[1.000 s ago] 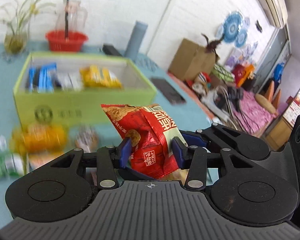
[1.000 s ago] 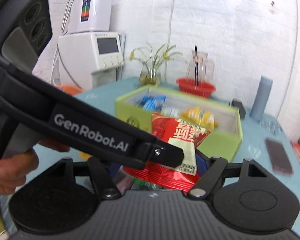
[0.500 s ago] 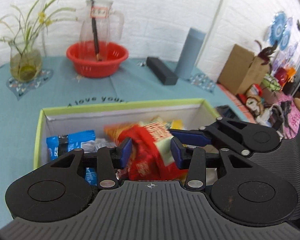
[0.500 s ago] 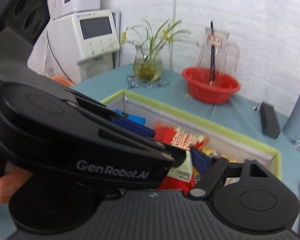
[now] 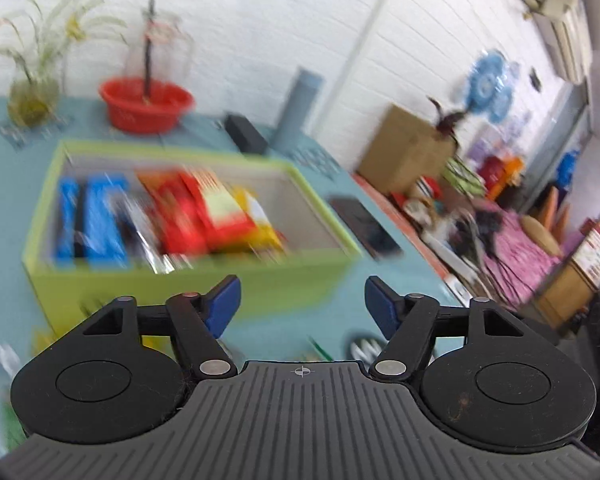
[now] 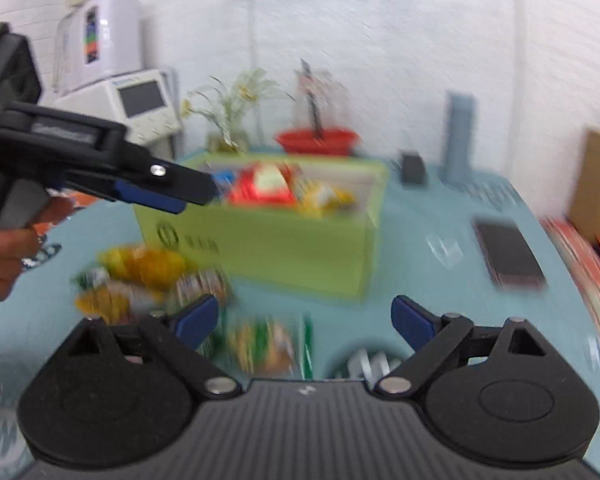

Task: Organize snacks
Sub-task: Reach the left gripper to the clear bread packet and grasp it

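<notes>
Now both the left gripper (image 5: 302, 306) and right gripper (image 6: 305, 322) have just opened with nothing between them, the crinkly red foil snack bag (image 5: 198, 216) lies in the lime-green cardboard box (image 5: 188, 280), and loose green-and-yellow snack packets (image 6: 268, 344) sit just below the right one.

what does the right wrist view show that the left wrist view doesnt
Only the right wrist view shows the left gripper from the side with the hand holding it, the white appliances by the wall, and the loose snack packets on the table in front of the box.

Only the left wrist view shows the blue packets inside the box and the cluttered room corner at right.

Both show the green box, the red snack bag in it, the red basin, the phone, and open, empty jaws.
</notes>
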{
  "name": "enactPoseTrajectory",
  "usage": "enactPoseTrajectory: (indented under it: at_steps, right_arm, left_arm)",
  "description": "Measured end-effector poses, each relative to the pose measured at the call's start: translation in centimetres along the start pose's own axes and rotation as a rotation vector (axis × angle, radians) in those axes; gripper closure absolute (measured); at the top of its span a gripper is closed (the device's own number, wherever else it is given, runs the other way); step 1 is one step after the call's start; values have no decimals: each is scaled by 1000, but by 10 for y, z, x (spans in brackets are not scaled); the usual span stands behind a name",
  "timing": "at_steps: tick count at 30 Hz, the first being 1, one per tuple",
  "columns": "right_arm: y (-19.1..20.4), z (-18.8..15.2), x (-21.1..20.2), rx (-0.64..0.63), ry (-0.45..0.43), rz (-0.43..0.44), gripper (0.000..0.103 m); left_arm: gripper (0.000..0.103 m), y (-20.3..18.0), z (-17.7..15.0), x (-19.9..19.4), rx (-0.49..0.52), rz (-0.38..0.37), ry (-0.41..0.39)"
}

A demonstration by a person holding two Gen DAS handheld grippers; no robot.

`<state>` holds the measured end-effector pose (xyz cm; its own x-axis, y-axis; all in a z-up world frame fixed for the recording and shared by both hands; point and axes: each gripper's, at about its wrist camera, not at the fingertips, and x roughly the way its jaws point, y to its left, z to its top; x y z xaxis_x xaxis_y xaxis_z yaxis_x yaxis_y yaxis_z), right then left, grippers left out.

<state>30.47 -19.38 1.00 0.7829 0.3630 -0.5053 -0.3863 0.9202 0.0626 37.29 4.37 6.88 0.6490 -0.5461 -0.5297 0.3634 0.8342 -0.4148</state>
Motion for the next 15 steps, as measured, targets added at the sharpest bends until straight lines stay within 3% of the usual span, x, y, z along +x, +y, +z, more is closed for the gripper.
enactPoseTrajectory:
  at_steps: [4, 7, 10, 15]
  right_arm:
    - [-9, -48, -24, 114, 49, -20, 11]
    - [-2, -66, -29, 118, 50, 3, 11]
    - [10, -73, -23, 78, 70, 19, 11]
    - [30, -79, -23, 39, 80, 84, 11]
  left_arm:
    - [52, -31, -61, 21, -74, -85, 157]
    - [55, -45, -92, 35, -136, -102, 230]
    - [63, -53, -102, 50, -169, -109, 264]
    - [75, -64, -106, 54, -105, -46, 281]
